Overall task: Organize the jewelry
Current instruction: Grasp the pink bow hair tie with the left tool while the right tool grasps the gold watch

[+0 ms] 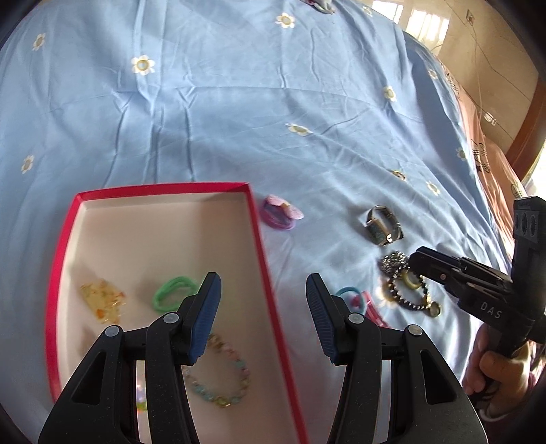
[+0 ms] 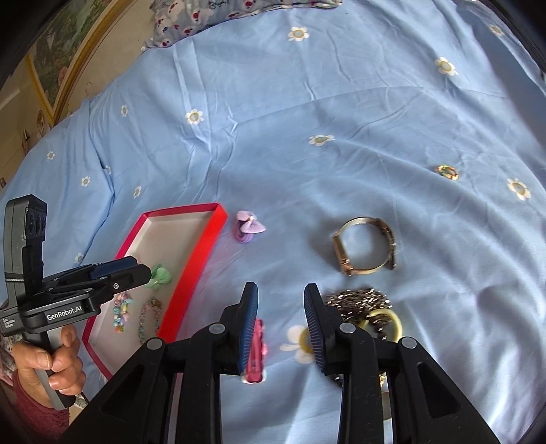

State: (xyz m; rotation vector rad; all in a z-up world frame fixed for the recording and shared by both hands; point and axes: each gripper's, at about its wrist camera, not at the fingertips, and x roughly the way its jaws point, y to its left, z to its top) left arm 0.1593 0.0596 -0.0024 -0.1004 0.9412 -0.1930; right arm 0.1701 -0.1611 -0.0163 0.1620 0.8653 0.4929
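Observation:
A red-rimmed box lid (image 1: 259,239) lies on the blue bedsheet and holds a green hair tie (image 1: 174,293), a clear clip (image 1: 102,300) and a pastel bead bracelet (image 1: 218,379). My left gripper (image 1: 262,321) is open and empty over the box's right rim. My right gripper (image 2: 279,324) is open, low over the sheet beside a pink clip (image 2: 256,355), with a chain and yellow-ring bracelet pile (image 2: 365,307) at its right finger. A gold watch (image 2: 365,246), a purple bow hair tie (image 2: 247,229) and a small ring (image 2: 447,171) lie loose.
The flowered blue sheet (image 2: 307,102) covers the bed. A patterned pillow (image 2: 211,17) lies at the far end. A teal hair tie (image 1: 348,293) lies near the pink clip. The bed's right edge and floor (image 1: 494,51) show in the left wrist view.

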